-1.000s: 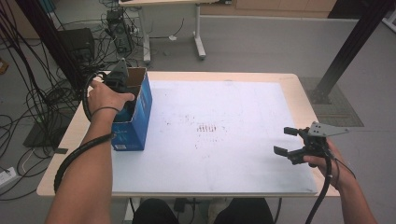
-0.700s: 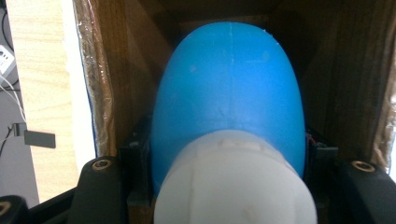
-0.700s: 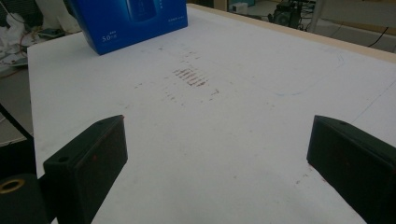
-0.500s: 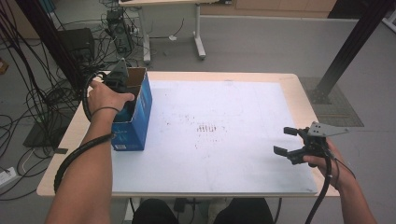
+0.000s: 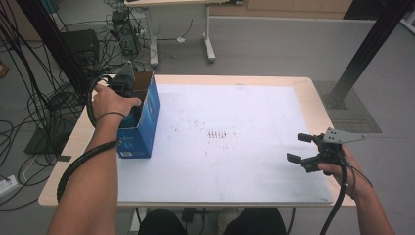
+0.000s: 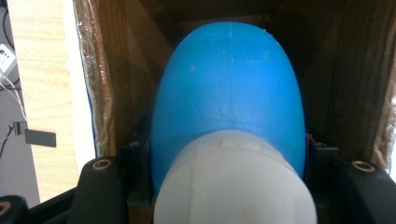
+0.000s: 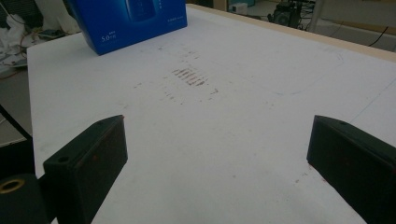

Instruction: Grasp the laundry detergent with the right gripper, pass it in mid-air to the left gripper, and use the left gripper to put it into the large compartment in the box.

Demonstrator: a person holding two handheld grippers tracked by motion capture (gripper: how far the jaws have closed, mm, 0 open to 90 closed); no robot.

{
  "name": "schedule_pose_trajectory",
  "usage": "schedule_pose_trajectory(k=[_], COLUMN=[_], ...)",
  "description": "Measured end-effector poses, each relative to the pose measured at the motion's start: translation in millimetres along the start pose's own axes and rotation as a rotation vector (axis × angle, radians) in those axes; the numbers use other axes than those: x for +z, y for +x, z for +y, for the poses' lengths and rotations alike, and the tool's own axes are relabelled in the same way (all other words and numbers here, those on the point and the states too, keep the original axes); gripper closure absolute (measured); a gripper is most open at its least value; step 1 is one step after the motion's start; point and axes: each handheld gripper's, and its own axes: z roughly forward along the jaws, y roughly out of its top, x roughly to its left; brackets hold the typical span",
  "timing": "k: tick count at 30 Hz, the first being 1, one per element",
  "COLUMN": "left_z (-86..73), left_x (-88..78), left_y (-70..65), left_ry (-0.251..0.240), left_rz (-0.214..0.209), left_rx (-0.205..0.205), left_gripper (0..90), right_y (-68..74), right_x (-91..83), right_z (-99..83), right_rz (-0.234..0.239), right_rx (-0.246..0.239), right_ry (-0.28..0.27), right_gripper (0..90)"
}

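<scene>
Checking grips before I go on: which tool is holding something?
The left tool, down inside the blue box, clamps a blue-and-white object. The right tool is open over the table.

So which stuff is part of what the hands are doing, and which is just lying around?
In the job:
- left gripper, shut on the blue and white object
- blue box, holding it

Just there:
- right gripper, open over the table
- red marks
- floor cables

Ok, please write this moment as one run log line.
left gripper: shut on blue-and-white object, inside blue box | right gripper: open, nothing held, above table
</scene>
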Motion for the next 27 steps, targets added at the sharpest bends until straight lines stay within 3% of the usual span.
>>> schedule_pose_trajectory(k=[27], left_z=[0.6], left_x=[0.0], left_y=[3.3], left_ry=[0.004], left_rz=[-0.008], left_rx=[-0.008], left_gripper=[37.8], right_y=[-0.3], right_x=[1.0], right_z=[1.5], right_rz=[0.003], right_rx=[-0.003], right_ry=[-0.003], right_gripper=[4.9])
